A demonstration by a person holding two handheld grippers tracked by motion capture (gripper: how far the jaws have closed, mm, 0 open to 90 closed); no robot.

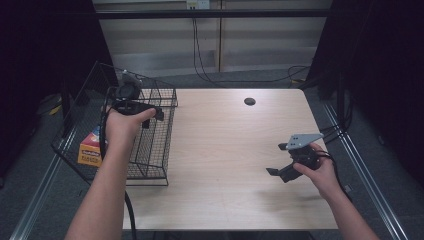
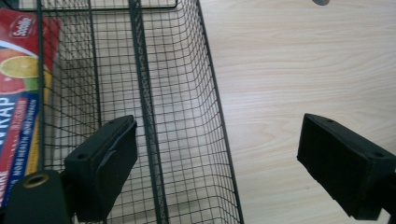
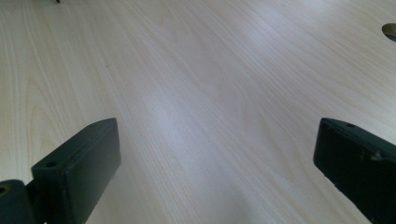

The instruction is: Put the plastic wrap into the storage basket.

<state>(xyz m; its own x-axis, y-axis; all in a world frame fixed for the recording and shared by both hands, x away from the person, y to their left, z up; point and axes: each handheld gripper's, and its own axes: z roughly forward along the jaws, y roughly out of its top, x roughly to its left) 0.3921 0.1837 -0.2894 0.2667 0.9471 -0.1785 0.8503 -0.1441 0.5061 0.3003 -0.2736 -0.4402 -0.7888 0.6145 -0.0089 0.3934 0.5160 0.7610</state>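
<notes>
Basket (image 1: 150,145) of black wire mesh is sitting on the pale wood bench (image 1: 225,150).
Left gripper (image 2: 217,163) is straddling its rim, jaws wide; a box (image 2: 18,93) inside is cut off.

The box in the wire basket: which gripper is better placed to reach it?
Probably the left gripper: it hangs open over the wire basket near the box. The right gripper rests far off.

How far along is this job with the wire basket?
Apparently done: the colourful box lies inside the wire basket. In hand: the left claw hovers open astride the basket's wall, holding nothing. The right claw waits open over bare table. What remains is unclear.
</notes>
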